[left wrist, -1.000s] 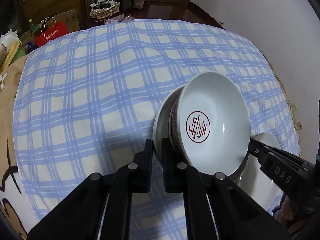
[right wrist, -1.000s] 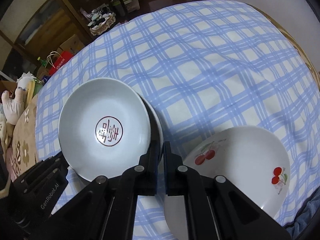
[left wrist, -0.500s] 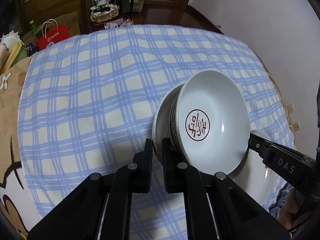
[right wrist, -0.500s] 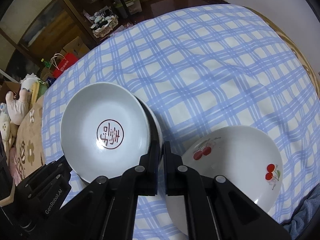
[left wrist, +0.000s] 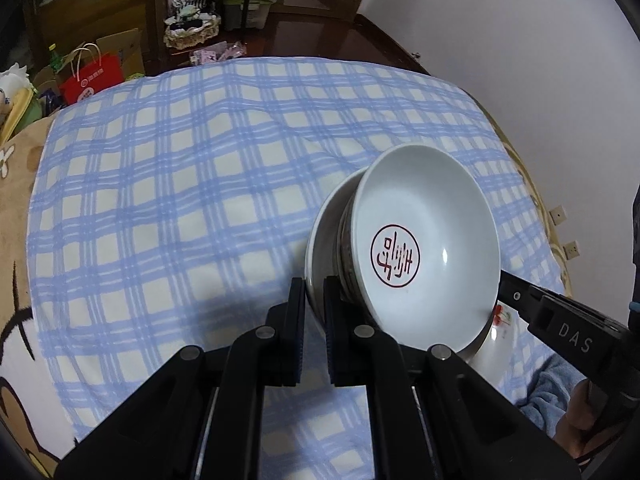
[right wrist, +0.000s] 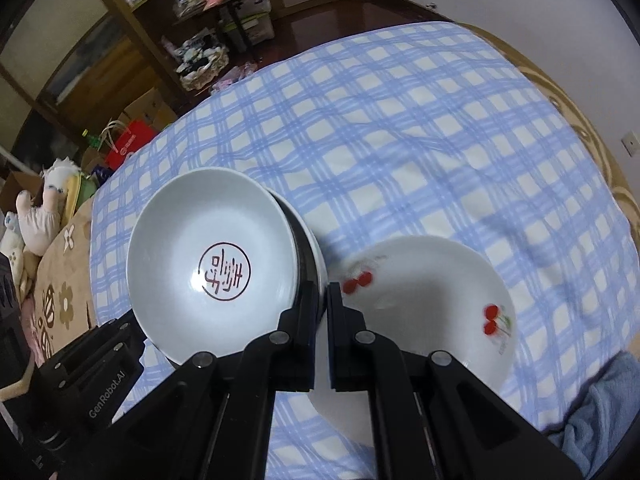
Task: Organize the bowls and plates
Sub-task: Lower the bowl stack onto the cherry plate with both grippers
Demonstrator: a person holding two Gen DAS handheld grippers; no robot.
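Observation:
My left gripper (left wrist: 314, 286) is shut on the rim of a white plate (left wrist: 320, 236) that carries a bowl with a red round emblem (left wrist: 428, 252). My right gripper (right wrist: 320, 292) is shut on the opposite rim of the same stack, whose emblem bowl (right wrist: 212, 252) fills the left of the right wrist view. The stack is held tilted above the blue checked cloth (left wrist: 180, 184). A white cherry-print plate (right wrist: 432, 308) lies on the cloth under and right of the right gripper; its edge shows in the left wrist view (left wrist: 500, 340).
The checked cloth (right wrist: 400, 120) covers a round table with a brown patterned edge (right wrist: 580, 120). A white wall (left wrist: 520, 40) stands to the right. A red bag (left wrist: 94, 76), boxes and shelves crowd the floor beyond the table's far side.
Both grippers have risen with the plate and bowl stack, so the table looks smaller and farther. The cherry plate has stayed on the cloth.

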